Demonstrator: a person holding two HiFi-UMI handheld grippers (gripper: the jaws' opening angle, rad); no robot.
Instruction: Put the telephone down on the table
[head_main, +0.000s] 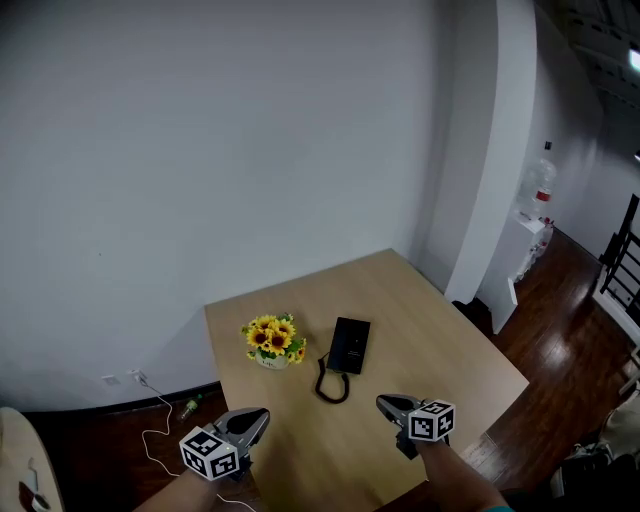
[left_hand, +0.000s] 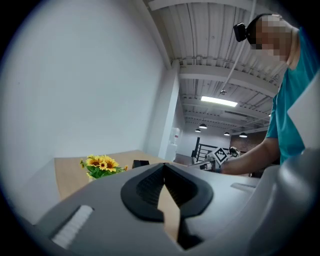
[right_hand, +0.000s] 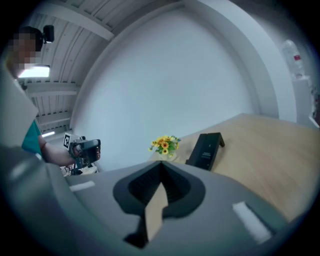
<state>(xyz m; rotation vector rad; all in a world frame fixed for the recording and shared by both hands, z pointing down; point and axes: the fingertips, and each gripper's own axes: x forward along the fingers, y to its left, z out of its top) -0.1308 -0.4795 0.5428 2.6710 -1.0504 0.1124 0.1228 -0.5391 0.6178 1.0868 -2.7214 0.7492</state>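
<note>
My left gripper (head_main: 262, 415) and right gripper (head_main: 383, 403) hung by the near edge of the desk (head_main: 430, 330), the jaws of all 2 closed together, holding nothing. The telephone (head_main: 349, 346) lay flat mid-desk, beside the sunflowers (head_main: 272, 338).

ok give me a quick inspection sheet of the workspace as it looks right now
surface: light wooden table
job's things: black telephone lies flat on the table, in neither gripper
clutter: small pot of sunflowers beside the telephone, not touching it
grippers: left hand-held gripper shut, empty; right hand-held gripper shut, empty; both at the table's near side, short of the telephone
cables: telephone cord looped on the table at the telephone's near end; white cable on the floor by the wall
surroundings: white wall, water dispenser past the column, dark wooden floor
</note>
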